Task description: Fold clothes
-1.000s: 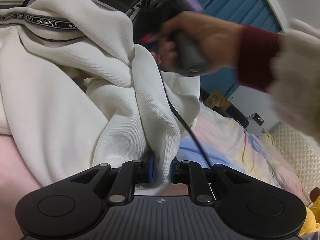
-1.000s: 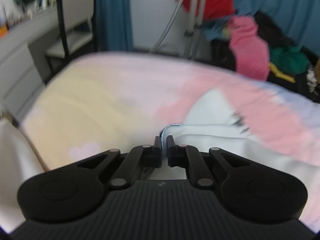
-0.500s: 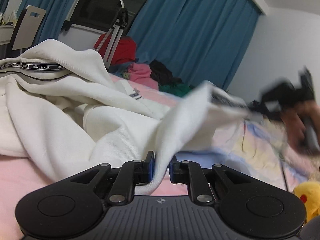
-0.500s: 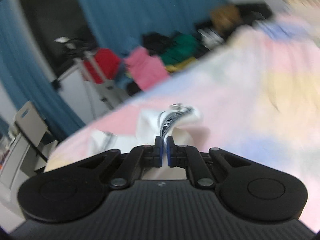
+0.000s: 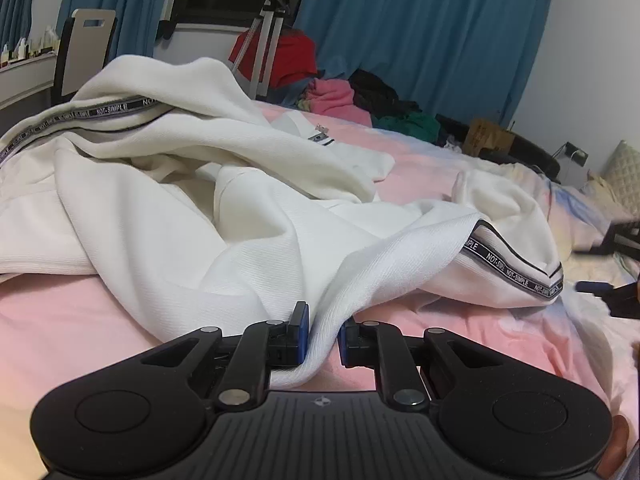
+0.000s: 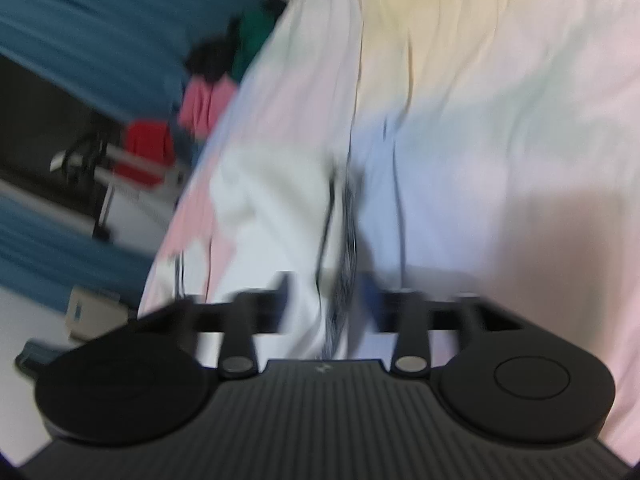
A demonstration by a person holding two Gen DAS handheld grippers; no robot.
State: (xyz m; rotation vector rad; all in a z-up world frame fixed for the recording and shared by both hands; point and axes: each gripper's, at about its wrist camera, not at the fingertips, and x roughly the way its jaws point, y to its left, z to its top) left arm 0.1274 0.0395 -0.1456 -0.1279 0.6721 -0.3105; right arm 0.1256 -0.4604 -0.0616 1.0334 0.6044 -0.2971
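A white garment [image 5: 240, 200] with a black "NOT-SIMPLE" lettered band [image 5: 508, 268] lies crumpled across the pink bedsheet [image 5: 80, 320]. My left gripper [image 5: 322, 336] is shut on a fold of its near edge, the cloth pinched between the blue pads. The right gripper [image 5: 612, 262] shows as a blurred black shape at the right edge, just past the banded hem. In the blurred, rolled right wrist view, my right gripper [image 6: 326, 300] has its jaws opening. The garment [image 6: 272, 208] and its dark band lie loose between the fingers, untouched by the pads.
Beyond the bed stand a tripod [image 5: 264, 32], a chair [image 5: 84, 52] by a desk, and blue curtains [image 5: 420, 40]. A pile of red, pink and green clothes [image 5: 332, 96] and a cardboard box [image 5: 488, 140] lie behind. A quilted pillow [image 5: 620, 168] is far right.
My right gripper carried the banded hem across to the right, set it on the bed and parted its jaws. My left gripper kept its grip and rose slightly.
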